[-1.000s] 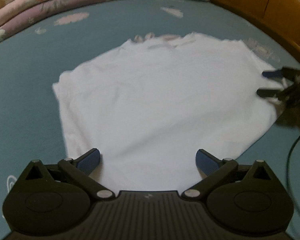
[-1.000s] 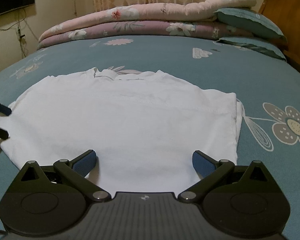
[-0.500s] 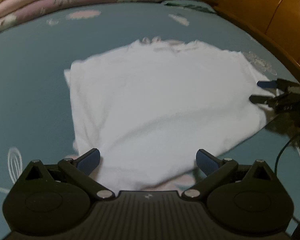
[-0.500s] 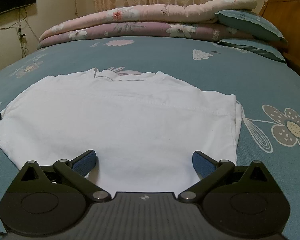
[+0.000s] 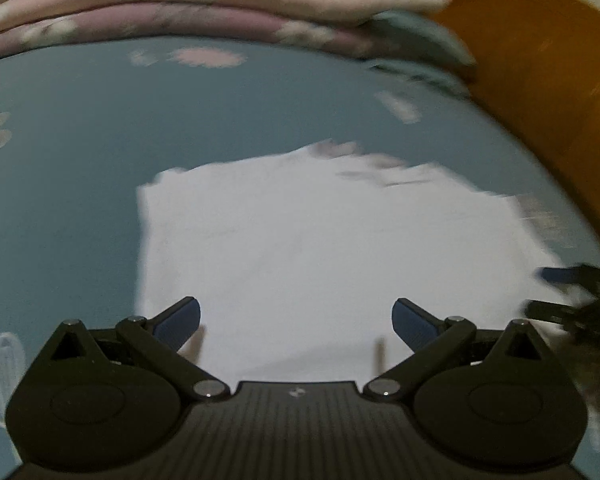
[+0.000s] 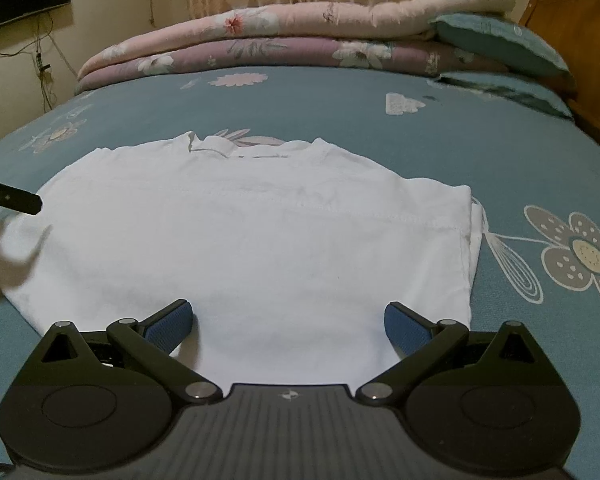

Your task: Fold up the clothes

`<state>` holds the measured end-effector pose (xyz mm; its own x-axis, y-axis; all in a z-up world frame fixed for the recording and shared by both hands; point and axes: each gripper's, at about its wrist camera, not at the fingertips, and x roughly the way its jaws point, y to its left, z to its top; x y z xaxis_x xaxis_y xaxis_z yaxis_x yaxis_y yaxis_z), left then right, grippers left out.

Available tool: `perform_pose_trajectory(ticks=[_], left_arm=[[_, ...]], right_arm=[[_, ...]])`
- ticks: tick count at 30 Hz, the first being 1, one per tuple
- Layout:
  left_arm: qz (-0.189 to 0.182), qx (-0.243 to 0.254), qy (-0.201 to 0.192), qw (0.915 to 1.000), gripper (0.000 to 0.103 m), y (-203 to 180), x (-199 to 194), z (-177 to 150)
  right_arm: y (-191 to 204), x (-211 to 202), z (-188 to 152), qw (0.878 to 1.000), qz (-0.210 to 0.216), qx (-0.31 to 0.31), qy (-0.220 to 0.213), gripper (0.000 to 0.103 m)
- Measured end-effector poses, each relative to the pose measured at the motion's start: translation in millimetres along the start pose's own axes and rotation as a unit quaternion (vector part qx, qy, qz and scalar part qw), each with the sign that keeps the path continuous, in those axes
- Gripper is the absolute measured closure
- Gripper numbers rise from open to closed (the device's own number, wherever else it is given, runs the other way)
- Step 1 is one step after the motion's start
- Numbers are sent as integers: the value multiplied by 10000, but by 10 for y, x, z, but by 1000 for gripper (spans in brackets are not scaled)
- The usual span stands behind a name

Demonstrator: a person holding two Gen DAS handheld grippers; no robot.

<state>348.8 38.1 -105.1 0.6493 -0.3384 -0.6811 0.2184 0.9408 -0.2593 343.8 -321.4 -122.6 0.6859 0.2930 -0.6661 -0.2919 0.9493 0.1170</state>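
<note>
On the teal floral bedsheet (image 6: 340,120), the limp, light white cotton T-shirt (image 6: 260,240) lies part-folded; both grippers (image 5: 296,316) (image 6: 288,320), fingers apart, best pinch its near hem corners.

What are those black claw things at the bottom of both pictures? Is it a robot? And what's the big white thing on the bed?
It isn't a robot. A person holds one grabbing tool in each hand, and each tool has a little camera looking forward along its two blue-tipped fingers. One picture comes from the left gripper, the other from the right gripper. Both are open and holding nothing. The white thing is a T-shirt, lying flat on a blue bedsheet with flowers printed on it, its side parts already folded in. Folded pink quilts and a pillow sit at the far end. The left picture is blurry.
</note>
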Motion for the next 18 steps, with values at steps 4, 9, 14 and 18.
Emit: perform_pose_trajectory(ticks=[4,9,14,18], left_arm=[[-243,183,-57,9995,1,-179,-5,-148],[89,918,119,9957,1,-248,75,-428],[108,955,40,9954,1,-212,32,-514],[33,780,9,9969,1,-143,11,-506]], right_arm=[[-134,-346,89,9977,436,391,-338,0],[-154,-510,-59,9867,1269,928,-411,0],[-122,-389,-337,9925,766,951,62,0],[-230,-565,-444,9920,434,1185,-66,0]])
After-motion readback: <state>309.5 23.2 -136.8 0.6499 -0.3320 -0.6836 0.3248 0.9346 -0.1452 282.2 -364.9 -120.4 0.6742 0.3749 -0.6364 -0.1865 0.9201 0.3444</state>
